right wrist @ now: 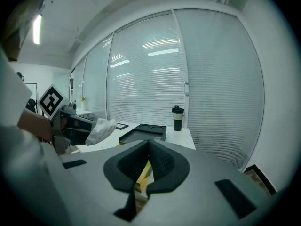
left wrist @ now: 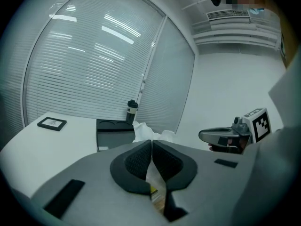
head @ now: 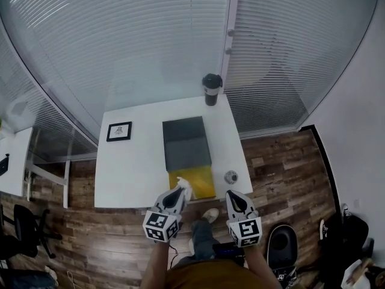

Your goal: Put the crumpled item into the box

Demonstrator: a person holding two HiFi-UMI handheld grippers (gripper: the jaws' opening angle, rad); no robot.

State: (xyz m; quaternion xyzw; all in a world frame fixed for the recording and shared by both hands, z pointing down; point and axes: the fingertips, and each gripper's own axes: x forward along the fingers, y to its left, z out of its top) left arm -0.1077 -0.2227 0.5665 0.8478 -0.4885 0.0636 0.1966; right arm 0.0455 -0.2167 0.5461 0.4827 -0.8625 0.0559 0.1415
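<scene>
The left gripper point(left wrist: 152, 146) pinches crumpled white paper point(left wrist: 143, 131) (jaws pressed together on it), with the dark box point(left wrist: 113, 133) just beyond.

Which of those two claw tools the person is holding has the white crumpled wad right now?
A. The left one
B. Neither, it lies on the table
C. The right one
A: the crumpled white wad sticks out of the shut jaws of the left gripper above the table's near edge, while the right gripper is shut with nothing in it.
</scene>
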